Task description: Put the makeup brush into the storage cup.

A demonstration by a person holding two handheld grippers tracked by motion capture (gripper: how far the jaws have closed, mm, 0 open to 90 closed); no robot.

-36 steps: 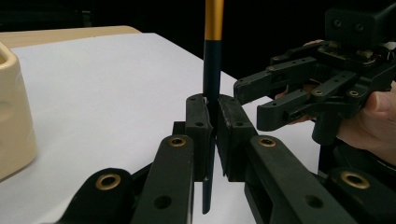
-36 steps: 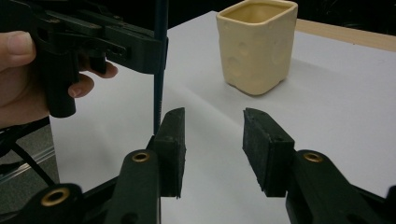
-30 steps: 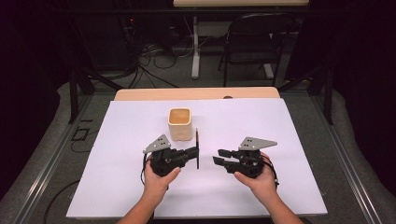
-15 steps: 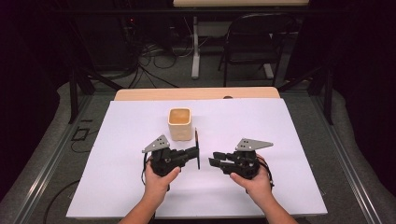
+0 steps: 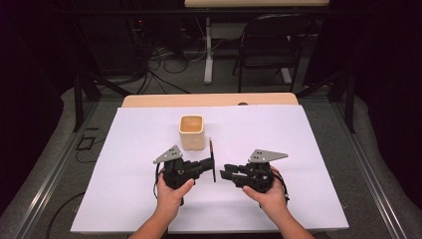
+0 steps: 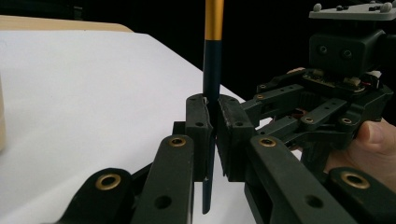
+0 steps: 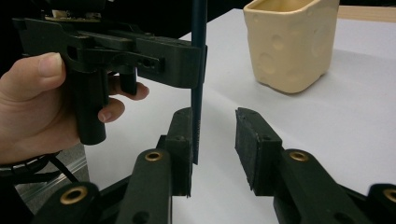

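On the white table cover (image 5: 124, 199), the left gripper (image 5: 211, 164) sits just in front of the cream cup (image 5: 191, 132), a little to the cup's right, with its jaws clamped tight on a dark pencil (image 5: 212, 159) that stands upright between the pads. In the left gripper view the pencil (image 6: 212, 79) rises from the closed pads to a gold band near its top, and its lower end hangs below them. Farther right of the cup, the right gripper (image 5: 225, 174) faces the left one, close beside the pencil. Its jaws have just been closing but remain part open; in the right gripper view the pencil's lower end (image 7: 196, 135) lies just beside one pad, apart from the other, so they do not yet grip it.
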